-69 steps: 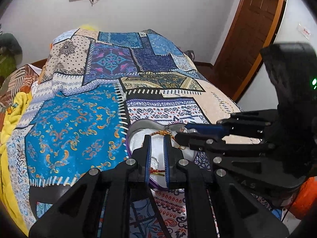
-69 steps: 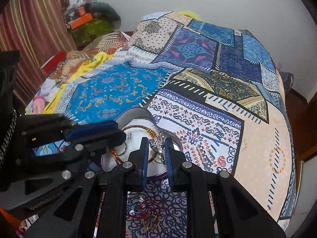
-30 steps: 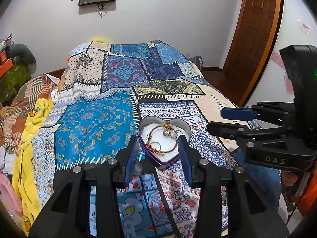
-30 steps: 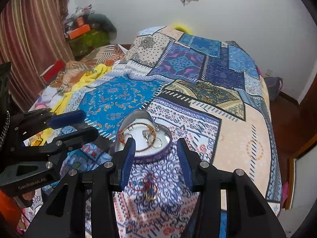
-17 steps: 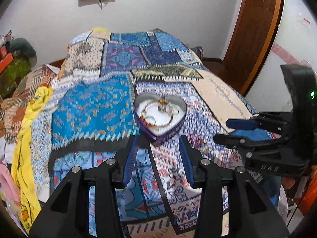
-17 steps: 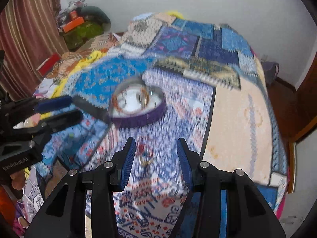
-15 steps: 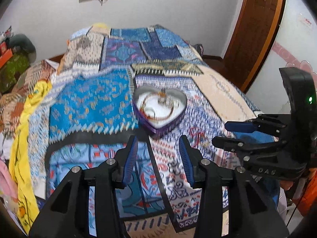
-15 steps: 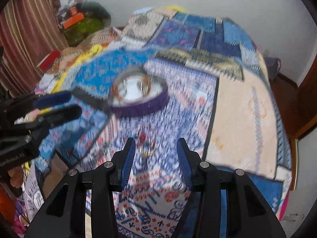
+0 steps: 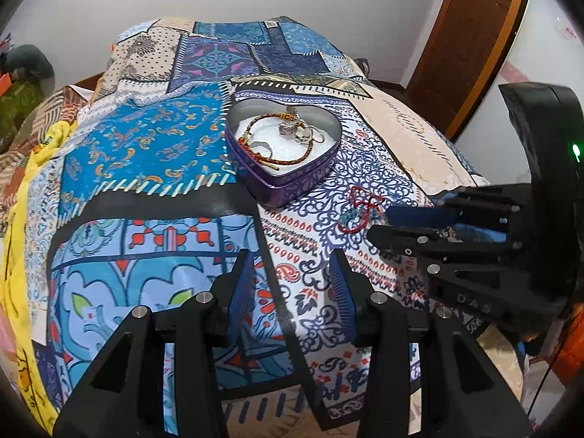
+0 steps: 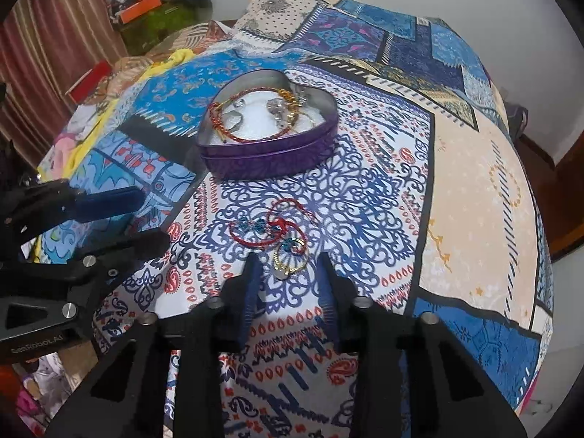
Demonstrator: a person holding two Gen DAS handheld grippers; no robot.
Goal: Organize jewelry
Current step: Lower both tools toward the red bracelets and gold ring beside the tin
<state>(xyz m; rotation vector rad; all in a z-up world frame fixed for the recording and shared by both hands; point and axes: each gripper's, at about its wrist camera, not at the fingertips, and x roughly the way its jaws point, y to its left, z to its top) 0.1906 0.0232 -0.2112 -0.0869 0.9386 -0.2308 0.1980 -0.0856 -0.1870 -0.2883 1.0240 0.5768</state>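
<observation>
A purple heart-shaped tin (image 9: 292, 179) (image 10: 270, 160) sits on the patterned bedspread and holds a red-and-gold bracelet (image 9: 270, 157) (image 10: 219, 120) and silver pieces (image 9: 292, 129) (image 10: 277, 109). A loose red thread bracelet with blue beads (image 10: 270, 226) (image 9: 359, 211) and a gold ring charm (image 10: 290, 255) lie on the cover in front of the tin. My right gripper (image 10: 288, 266) is open, low over the cover, its fingertips on either side of the gold charm. My left gripper (image 9: 292, 273) is open and empty, nearer than the tin, over the cover.
The bed's front edge (image 9: 292, 394) is right below both grippers. A brown door (image 9: 471, 36) stands at the right. Striped curtains (image 10: 54, 36) and cluttered items (image 10: 157, 3) are at the left. A yellow cloth (image 9: 22, 219) lies along the bed's left side.
Both grippers opened, let go in the tin and drew back from it. The right gripper then dropped toward the loose red bracelet and gold charm. The left gripper pulled back toward the bed's front edge.
</observation>
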